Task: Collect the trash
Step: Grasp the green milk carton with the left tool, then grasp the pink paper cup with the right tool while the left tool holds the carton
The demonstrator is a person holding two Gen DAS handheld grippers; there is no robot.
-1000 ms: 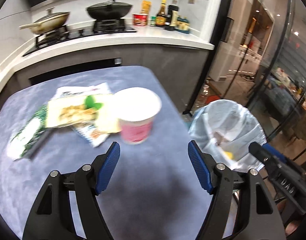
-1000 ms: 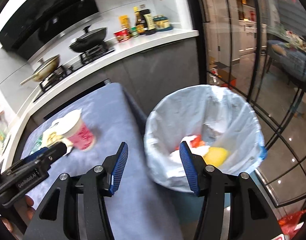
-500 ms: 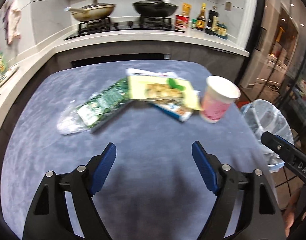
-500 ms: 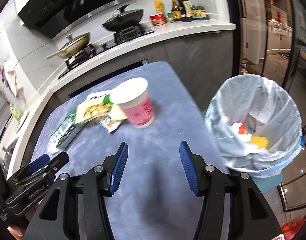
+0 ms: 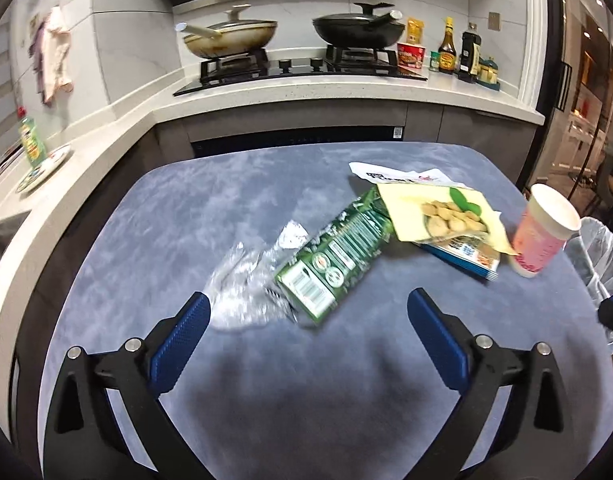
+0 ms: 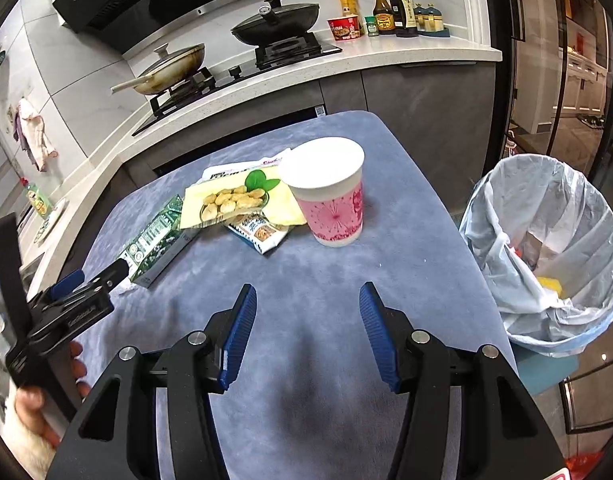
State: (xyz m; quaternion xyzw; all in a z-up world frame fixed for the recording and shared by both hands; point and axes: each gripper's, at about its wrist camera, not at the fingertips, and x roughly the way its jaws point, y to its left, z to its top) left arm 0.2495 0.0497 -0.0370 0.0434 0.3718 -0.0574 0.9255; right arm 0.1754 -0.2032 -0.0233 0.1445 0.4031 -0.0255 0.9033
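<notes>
Both the left gripper (image 5: 306,328) and right gripper (image 6: 306,332) gape empty above the table (image 6: 306,280), so the carton (image 5: 338,258), wrappers (image 5: 438,212) and cup (image 6: 332,192) remain uncollected, though the bin (image 6: 546,256) beside it already holds scraps.

No legible wording anywhere: print on the green carton (image 5: 335,267), on the white wrapper (image 6: 242,172), on the left gripper (image 6: 106,280) body and on the bottle labels (image 6: 384,20) too small or blurred.
</notes>
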